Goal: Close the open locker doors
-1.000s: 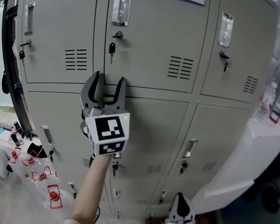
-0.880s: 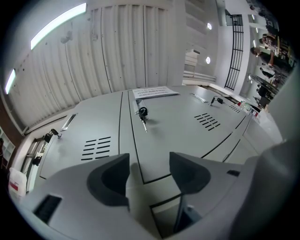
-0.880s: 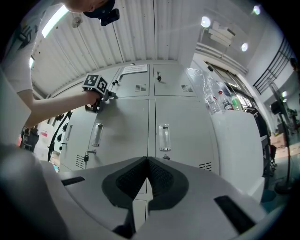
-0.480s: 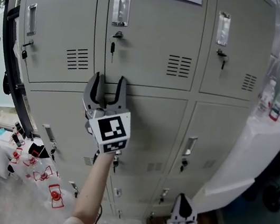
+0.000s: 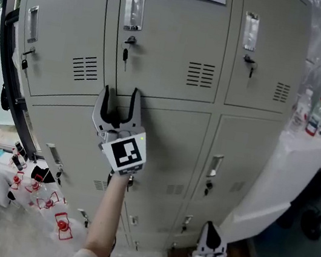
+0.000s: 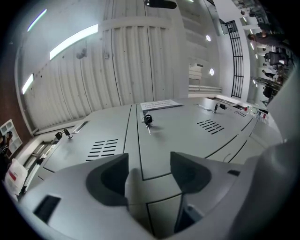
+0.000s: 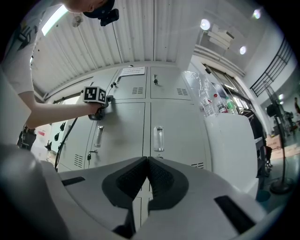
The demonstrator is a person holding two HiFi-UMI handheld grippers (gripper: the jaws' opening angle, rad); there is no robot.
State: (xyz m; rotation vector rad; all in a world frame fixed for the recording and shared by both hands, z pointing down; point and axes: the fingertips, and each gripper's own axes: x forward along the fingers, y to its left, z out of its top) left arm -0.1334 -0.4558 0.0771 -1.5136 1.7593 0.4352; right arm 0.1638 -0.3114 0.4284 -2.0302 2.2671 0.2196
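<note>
Left claw (image 5: 121, 92), jaws apart, just widening, empty, nearer | upright middle locker door (image 5: 170, 40) at its 12 o'clock | right claw (image 5: 209, 227) pinched together, at 5 o'clock.

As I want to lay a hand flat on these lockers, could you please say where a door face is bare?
The upper middle grey metal locker door is bare between its hanging key and vent slots. The right door below is bare beside its recessed handle. Crowded: the white-draped table with plastic bottles.

Lockers (image 5: 169, 77) wall off front; white counter (image 5: 294, 173) crowds rt; floor clutter (image 5: 60, 224) lt
</note>
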